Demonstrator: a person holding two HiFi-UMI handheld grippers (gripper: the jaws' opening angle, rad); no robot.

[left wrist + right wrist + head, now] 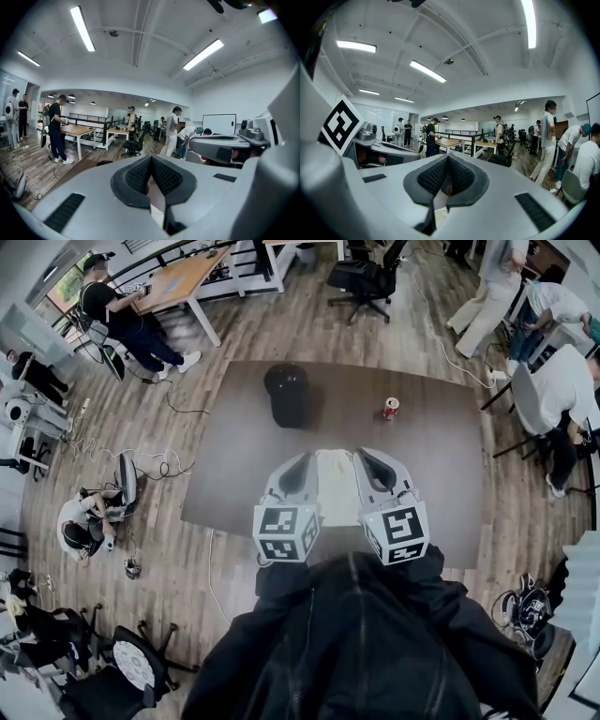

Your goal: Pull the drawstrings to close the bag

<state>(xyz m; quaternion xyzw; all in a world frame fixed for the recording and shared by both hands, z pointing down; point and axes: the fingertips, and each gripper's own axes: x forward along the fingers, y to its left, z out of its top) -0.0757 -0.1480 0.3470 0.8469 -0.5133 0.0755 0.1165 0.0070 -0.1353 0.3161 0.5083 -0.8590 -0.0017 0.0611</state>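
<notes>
On the dark table (pixel 234 484) a cream cloth bag (pixel 336 482) lies between my two grippers, close to the near edge. The left gripper (pixel 300 463) sits at the bag's left side, the right gripper (pixel 368 459) at its right side, both pointing away from me. In the left gripper view the left gripper (pixel 151 165) is shut, with a pale strip of the bag's drawstring (pixel 158 197) pinched between the pads. The right gripper (pixel 447 164) is shut too, with a small reddish bit of drawstring (pixel 449 190) showing between its pads.
A black bag (pixel 286 394) stands at the table's far side and a red can (pixel 390 408) to its right. Several people, desks and office chairs (pixel 367 279) surround the table. Cables lie on the wooden floor at the left.
</notes>
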